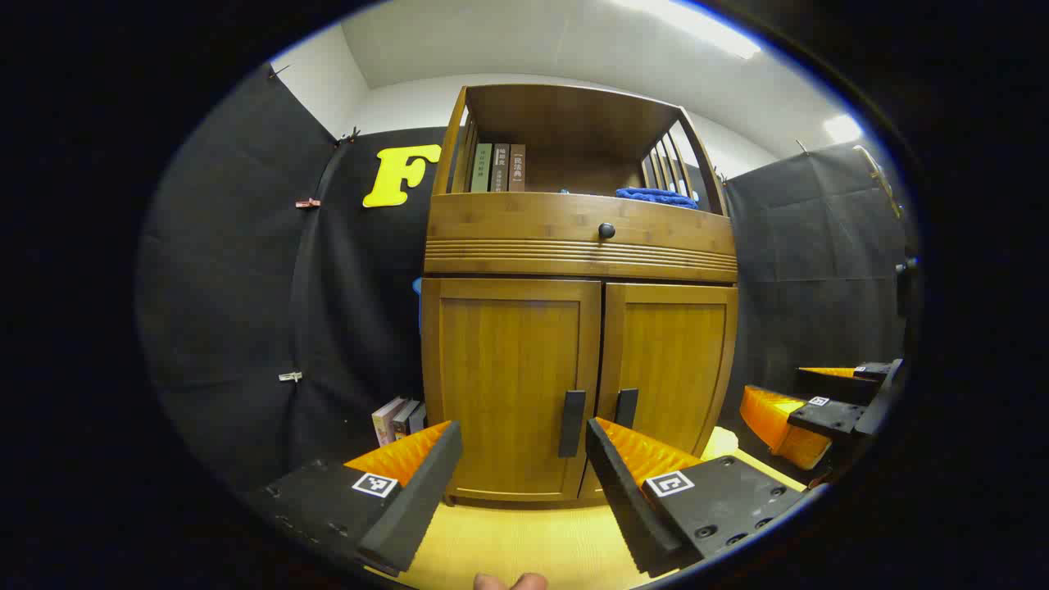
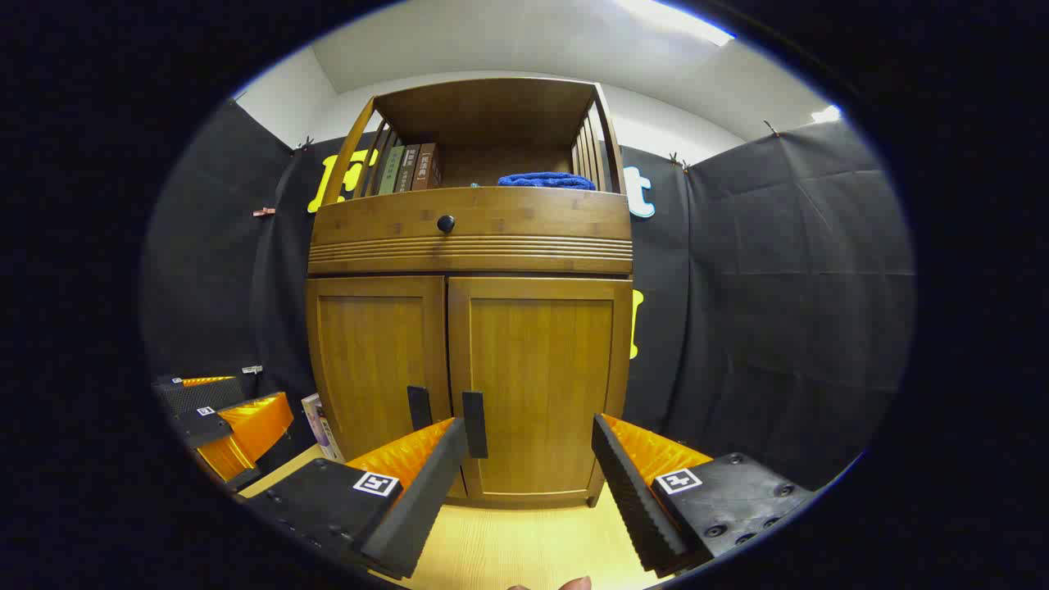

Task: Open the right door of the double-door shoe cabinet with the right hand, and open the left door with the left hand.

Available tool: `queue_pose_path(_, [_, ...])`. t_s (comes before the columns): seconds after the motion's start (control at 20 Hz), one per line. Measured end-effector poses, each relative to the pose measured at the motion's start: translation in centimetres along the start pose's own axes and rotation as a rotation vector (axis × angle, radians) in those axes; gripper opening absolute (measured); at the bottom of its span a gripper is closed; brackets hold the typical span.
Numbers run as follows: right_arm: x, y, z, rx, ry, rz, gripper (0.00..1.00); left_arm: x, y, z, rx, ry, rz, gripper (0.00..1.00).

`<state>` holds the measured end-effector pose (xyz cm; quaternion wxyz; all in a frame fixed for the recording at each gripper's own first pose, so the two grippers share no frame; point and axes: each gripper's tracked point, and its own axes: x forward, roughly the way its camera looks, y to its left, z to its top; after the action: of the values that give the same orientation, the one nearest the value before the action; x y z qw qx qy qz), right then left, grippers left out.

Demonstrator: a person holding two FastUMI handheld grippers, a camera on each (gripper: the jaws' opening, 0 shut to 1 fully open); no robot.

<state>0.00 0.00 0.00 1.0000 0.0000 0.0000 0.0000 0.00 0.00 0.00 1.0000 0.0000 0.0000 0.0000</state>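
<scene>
While both brown wooden doors of the double-door shoe cabinet (image 1: 578,328) sit shut ahead of me, my left gripper (image 1: 524,459) and right gripper (image 2: 529,455) hang spread wide, holding nothing. The left door's dark vertical bar handle (image 1: 571,423) shows between my left fingers, seemingly untouched, and the right door's dark handle (image 2: 474,424) is just beside my right gripper's left finger.

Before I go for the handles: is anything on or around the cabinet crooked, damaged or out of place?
Nothing stands out. Both doors sit shut and flush, handles straight, drawer closed. Books stand upright on the shelf beside a blue cloth. Both tools are open.
</scene>
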Motion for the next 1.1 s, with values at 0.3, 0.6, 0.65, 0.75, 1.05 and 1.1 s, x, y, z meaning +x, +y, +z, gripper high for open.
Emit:
queue_pose_path(0.3, [0.0,-0.1,0.2,-0.008,-0.009,-0.001,0.97,0.2,0.3,0.4,0.009,-0.011,0.008,0.94])
queue_pose_path(0.6, [0.3,0.1,0.3,-0.015,-0.01,-0.007,0.98,0.5,0.7,0.5,0.019,-0.012,0.008,0.94])
queue_pose_path(0.65, [0.4,0.1,0.4,-0.014,-0.011,-0.008,0.98,0.6,0.8,0.5,0.019,-0.013,0.009,0.94])
queue_pose_path(0.75, [0.4,0.2,0.4,-0.016,-0.012,-0.008,0.96,0.7,0.8,0.5,0.017,-0.014,0.009,0.92])
queue_pose_path(1.05, [1.2,1.0,0.6,-0.013,-0.02,0.013,0.95,1.3,1.3,0.8,0.02,-0.013,0.008,0.94])
queue_pose_path(1.1, [1.5,1.3,0.4,-0.006,-0.015,0.022,0.98,1.4,1.4,0.8,0.022,-0.014,0.01,0.94])
